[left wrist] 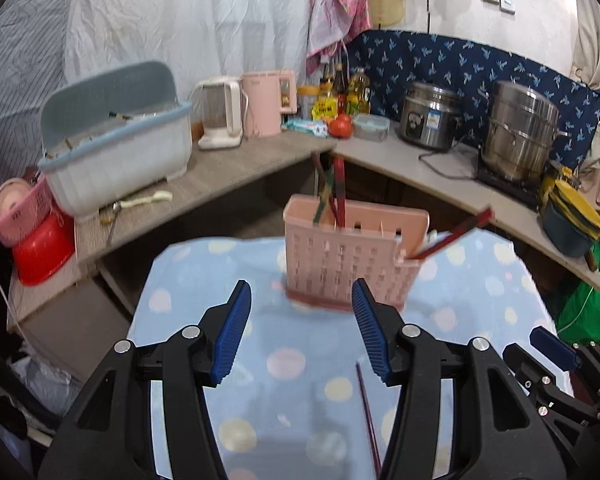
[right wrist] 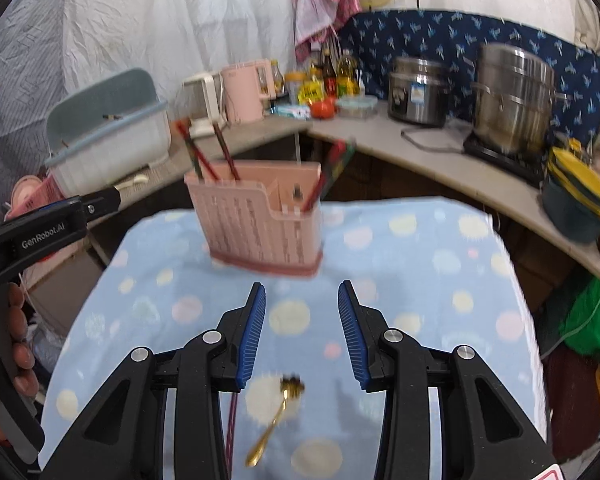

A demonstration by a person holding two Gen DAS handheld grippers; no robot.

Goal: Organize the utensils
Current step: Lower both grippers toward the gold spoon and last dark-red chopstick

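Note:
A pink slotted utensil holder (left wrist: 348, 256) stands on the blue dotted cloth (left wrist: 292, 364), with red and green chopsticks (left wrist: 332, 192) upright in its left part and a red pair (left wrist: 452, 236) leaning out of its right pocket. It also shows in the right wrist view (right wrist: 260, 224). My left gripper (left wrist: 302, 332) is open and empty, just in front of the holder. A dark red chopstick pair (left wrist: 368, 416) lies on the cloth below it. My right gripper (right wrist: 302, 336) is open and empty above a gold fork (right wrist: 278, 420) and the chopstick pair (right wrist: 231, 428).
An L-shaped counter (left wrist: 236, 168) runs behind the table with a blue dish bin (left wrist: 120, 152), kettles (left wrist: 260, 104), bottles, a rice cooker (left wrist: 430, 120) and a steel pot (left wrist: 518, 136). A cream-handled spoon (left wrist: 140, 202) lies on the counter. Pink basket and red bowl (left wrist: 36, 240) sit at far left.

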